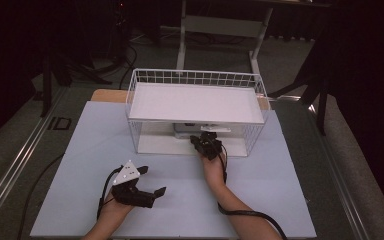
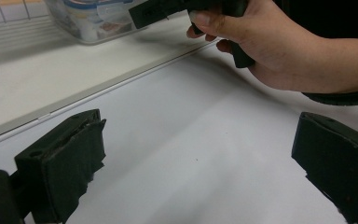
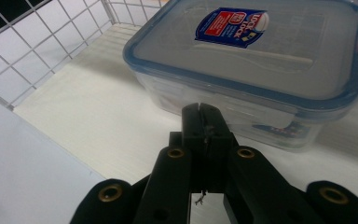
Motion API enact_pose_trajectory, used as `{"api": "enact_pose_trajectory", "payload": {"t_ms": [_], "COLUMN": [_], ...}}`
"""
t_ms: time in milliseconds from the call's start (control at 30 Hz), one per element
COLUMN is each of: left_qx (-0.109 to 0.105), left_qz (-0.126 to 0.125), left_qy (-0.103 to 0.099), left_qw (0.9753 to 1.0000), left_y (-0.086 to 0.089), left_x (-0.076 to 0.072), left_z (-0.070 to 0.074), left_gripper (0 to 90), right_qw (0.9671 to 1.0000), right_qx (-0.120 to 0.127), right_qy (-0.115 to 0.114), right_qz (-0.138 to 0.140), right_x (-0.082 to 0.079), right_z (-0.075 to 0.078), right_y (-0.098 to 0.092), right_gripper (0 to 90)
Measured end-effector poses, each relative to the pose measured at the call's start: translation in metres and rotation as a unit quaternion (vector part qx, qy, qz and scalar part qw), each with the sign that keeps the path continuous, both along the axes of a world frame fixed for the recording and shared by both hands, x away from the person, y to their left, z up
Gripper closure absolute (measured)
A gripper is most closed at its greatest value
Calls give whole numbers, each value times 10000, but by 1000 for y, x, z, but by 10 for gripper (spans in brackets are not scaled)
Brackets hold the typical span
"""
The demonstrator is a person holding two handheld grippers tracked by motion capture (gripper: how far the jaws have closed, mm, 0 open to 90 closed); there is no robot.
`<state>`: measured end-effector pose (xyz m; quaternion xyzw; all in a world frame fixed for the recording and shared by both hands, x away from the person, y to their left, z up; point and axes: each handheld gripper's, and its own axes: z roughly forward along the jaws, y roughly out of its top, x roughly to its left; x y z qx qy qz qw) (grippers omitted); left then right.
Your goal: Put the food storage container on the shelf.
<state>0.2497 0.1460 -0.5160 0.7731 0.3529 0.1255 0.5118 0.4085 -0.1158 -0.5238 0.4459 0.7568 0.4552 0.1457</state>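
Right tool (image 1: 206,141) sat at the open front of the wire rack (image 1: 145,80), jaws closed together on nothing, tips just short of the box (image 3: 256,70). Box: clear, blue-rimmed lid with a red-blue label, flat on the rack's lower shelf (image 3: 88,116) under the white upper shelf (image 1: 195,102). Left tool (image 1: 147,187) was low over the worktop (image 1: 280,180), near its front-left, jaws wide apart and empty, well apart from the rack. Right hand (image 2: 261,44) was visible from the left gripper view, near the shelf edge.
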Motion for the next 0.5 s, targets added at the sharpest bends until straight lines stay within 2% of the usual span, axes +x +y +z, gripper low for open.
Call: {"api": "enact_pose_trajectory", "payload": {"t_ms": [133, 233, 267, 400, 467, 500], "left_qx": [29, 13, 11, 26, -13, -17], "left_qz": [-26, -20, -20, -23, -40, -54], "left_qy": [-17, -9, -19, -87, -90, -86], "left_qw": [10000, 10000, 10000, 10000, 10000, 9999], "left_y": [-1, -1, -2, -2, -2, -2], "left_x": [0, -1, -1, -2, -1, -1], "left_z": [-1, 0, 0, 1, 2, 2], "left_gripper": [34, 33, 33, 34, 33, 33], "right_qw": [9999, 9999, 9999, 9994, 9991, 9990], "right_qx": [94, 62, 105, 211, 188, 234], "right_qy": [-31, -36, 33, -82, -140, -112], "right_qz": [44, 111, 88, 269, 340, 360], "right_x": [-3, -5, -7, -16, -20, -22], "right_z": [0, 1, 1, 0, 1, 1], "right_y": [1, 4, 5, 7, 9, 9], "right_gripper": [897, 895, 888, 873, 874, 868]}}
